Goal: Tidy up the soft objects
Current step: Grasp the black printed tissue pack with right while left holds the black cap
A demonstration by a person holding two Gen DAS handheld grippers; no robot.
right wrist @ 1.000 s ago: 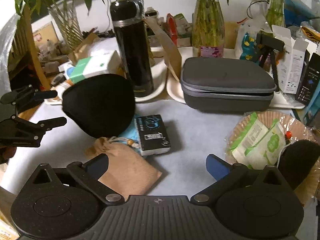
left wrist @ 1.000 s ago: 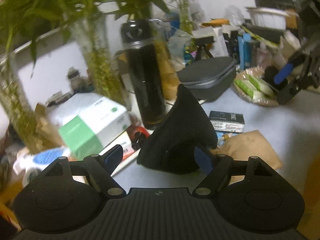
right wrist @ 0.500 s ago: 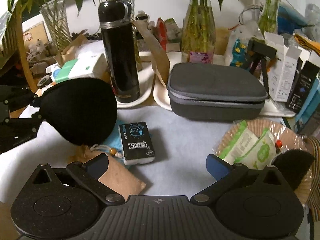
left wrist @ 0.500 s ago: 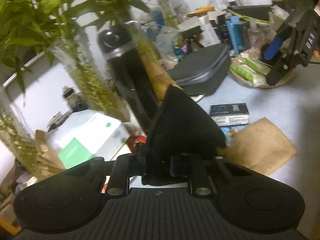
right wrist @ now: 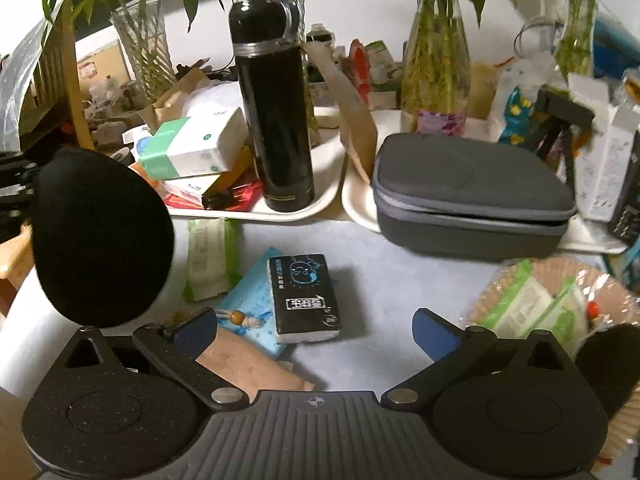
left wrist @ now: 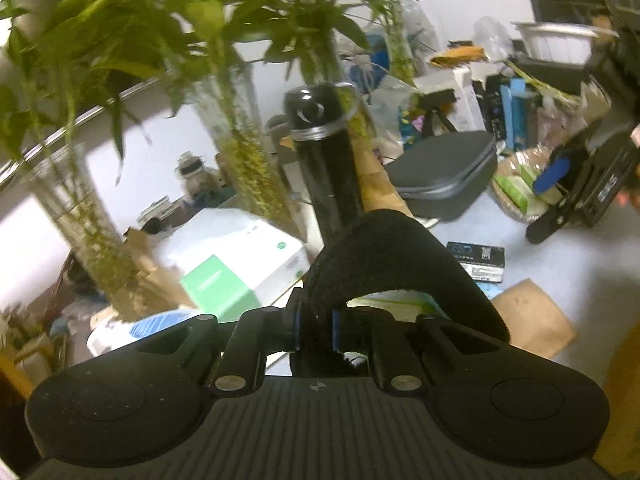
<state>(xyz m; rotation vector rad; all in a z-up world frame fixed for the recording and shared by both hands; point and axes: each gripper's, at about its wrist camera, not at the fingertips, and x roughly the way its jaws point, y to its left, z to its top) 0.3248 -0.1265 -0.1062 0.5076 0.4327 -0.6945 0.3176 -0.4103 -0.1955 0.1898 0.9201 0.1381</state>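
My left gripper [left wrist: 314,330] is shut on a black soft pad [left wrist: 392,256] and holds it lifted off the table; the pad also shows at the left of the right wrist view [right wrist: 100,236]. My right gripper [right wrist: 316,328] is open and empty above a black tissue pack [right wrist: 304,296], a blue packet [right wrist: 252,308] and a brown cloth pouch [right wrist: 248,368]. A green-white wipes packet [right wrist: 210,260] lies where the pad was. A woven basket [right wrist: 516,280] at the right holds wipes packets and another black pad [right wrist: 612,360].
A black thermos [right wrist: 272,104] and tissue boxes [right wrist: 192,148] stand on a white tray [right wrist: 324,196]. A grey zip case [right wrist: 468,196] sits on a second tray. Glass vases with bamboo [right wrist: 436,48] and boxes crowd the back.
My left gripper closed on the black pad and lifted it off the table, uncovering the wipes packet. My right gripper moved a little forward, staying open.
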